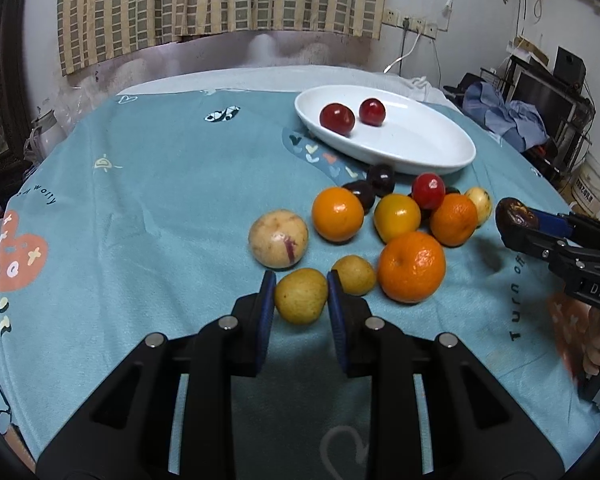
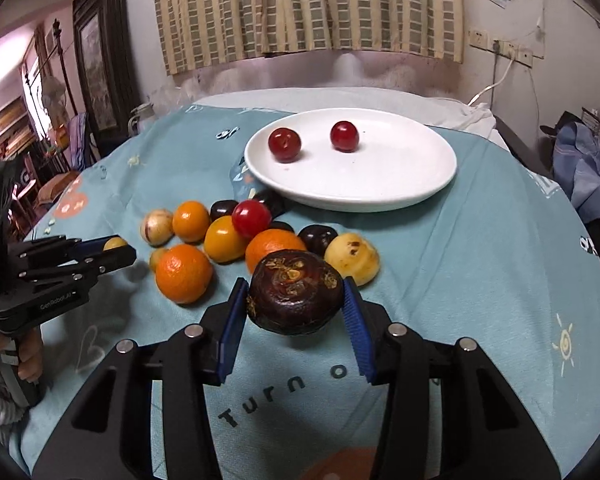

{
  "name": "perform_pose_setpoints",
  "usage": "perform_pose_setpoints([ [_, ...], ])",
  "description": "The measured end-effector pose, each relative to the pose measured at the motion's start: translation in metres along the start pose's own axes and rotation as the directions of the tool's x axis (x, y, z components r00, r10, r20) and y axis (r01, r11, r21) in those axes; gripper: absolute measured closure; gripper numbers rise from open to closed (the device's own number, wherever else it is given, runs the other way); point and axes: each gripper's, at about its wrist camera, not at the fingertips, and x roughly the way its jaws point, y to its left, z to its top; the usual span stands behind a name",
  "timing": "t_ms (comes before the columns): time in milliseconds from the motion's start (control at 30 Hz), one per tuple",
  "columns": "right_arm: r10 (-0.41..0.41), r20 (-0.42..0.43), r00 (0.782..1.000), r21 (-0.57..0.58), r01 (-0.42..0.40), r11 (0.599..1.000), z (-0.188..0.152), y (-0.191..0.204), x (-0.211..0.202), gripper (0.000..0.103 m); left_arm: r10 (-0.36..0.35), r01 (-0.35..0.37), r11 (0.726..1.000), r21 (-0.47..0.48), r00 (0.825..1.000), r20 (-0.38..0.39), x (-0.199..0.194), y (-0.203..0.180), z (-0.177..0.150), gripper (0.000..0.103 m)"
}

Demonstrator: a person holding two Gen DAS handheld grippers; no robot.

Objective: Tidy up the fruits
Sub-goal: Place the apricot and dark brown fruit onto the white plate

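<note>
My left gripper (image 1: pixel 301 290) is shut on a small yellow fruit (image 1: pixel 301 296) at the near edge of the fruit pile. It also shows in the right wrist view (image 2: pixel 116 250). My right gripper (image 2: pixel 294 304) is shut on a dark brown round fruit (image 2: pixel 295 293) held just above the cloth; it also shows in the left wrist view (image 1: pixel 514 216). A white oval plate (image 2: pixel 400 184) behind the pile holds two red fruits (image 2: pixel 285 144) (image 2: pixel 344 136). The pile has oranges (image 1: pixel 412 267), a red fruit (image 2: pixel 251 218), dark fruits (image 2: pixel 318 238) and pale yellow fruits (image 2: pixel 352 258).
A blue printed cloth (image 1: pixel 140 200) covers the round table. A large pale fruit (image 1: pixel 278 239) lies left of the pile. A checked curtain hangs on the wall behind. Clothes and shelving stand at the right, beyond the table edge.
</note>
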Motion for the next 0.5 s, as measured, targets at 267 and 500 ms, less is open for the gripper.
perform_pose_setpoints([
  [267,0.002,0.090,0.996,0.065,-0.007,0.998,0.040,-0.023,-0.031,0.056,-0.033,0.032,0.999,0.016,0.999,0.039,-0.007,-0.022,0.063,0.077],
  [500,-0.050,0.177,0.983,0.136,0.026,0.990,0.111,-0.056,-0.029,0.055,-0.101,0.097,0.994,0.056,0.993,0.068,0.028,-0.071,0.128,0.077],
])
